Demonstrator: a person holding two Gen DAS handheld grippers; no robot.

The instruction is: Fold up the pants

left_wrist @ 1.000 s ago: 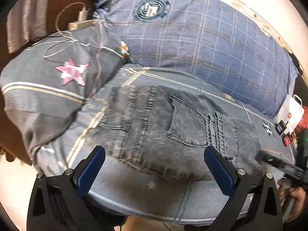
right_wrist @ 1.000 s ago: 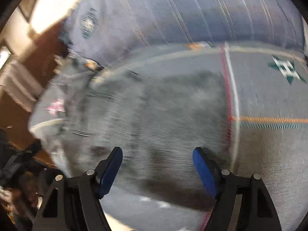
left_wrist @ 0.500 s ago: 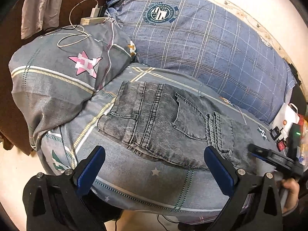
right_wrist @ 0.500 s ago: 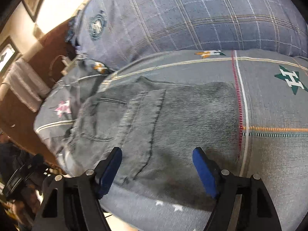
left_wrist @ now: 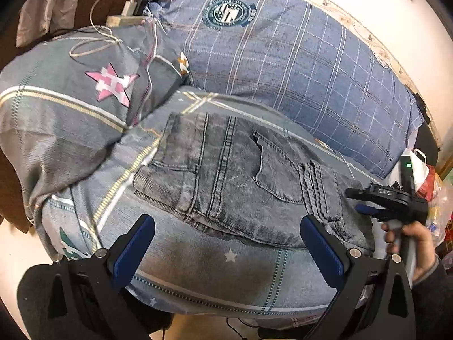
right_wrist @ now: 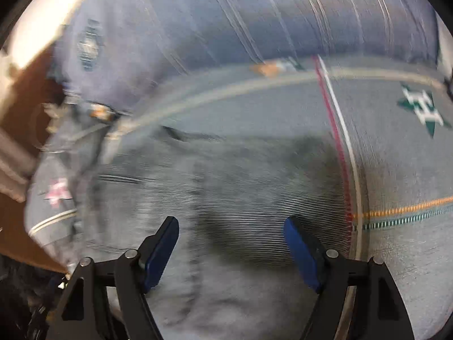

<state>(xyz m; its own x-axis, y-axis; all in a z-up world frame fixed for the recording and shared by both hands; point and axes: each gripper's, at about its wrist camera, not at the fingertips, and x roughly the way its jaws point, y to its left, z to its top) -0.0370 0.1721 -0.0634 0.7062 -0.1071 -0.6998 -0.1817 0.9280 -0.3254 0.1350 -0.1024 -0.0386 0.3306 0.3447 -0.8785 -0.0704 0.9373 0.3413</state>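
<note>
The left tool (left_wrist: 226, 250) stands with its two blue pads spread wide and nothing between them — released. Just ahead of it the grey denim pants (left_wrist: 240, 181) lie folded into a compact bundle on the bed (left_wrist: 198, 272), back pocket and hems facing up, the near edge of the denim running between the pads' tips. Beyond the pants rises a blue plaid pillow (left_wrist: 297, 56); ahead and to the tool's left sits a grey pillow (left_wrist: 65, 107) with a pink star, a white cable (left_wrist: 93, 34) looped on it. The right tool (right_wrist: 230, 250) is likewise spread and empty, hovering over the pants (right_wrist: 240, 187) — its view is motion-blurred. From the left view, the right tool (left_wrist: 368, 199) shows at the pants' right end.
</note>
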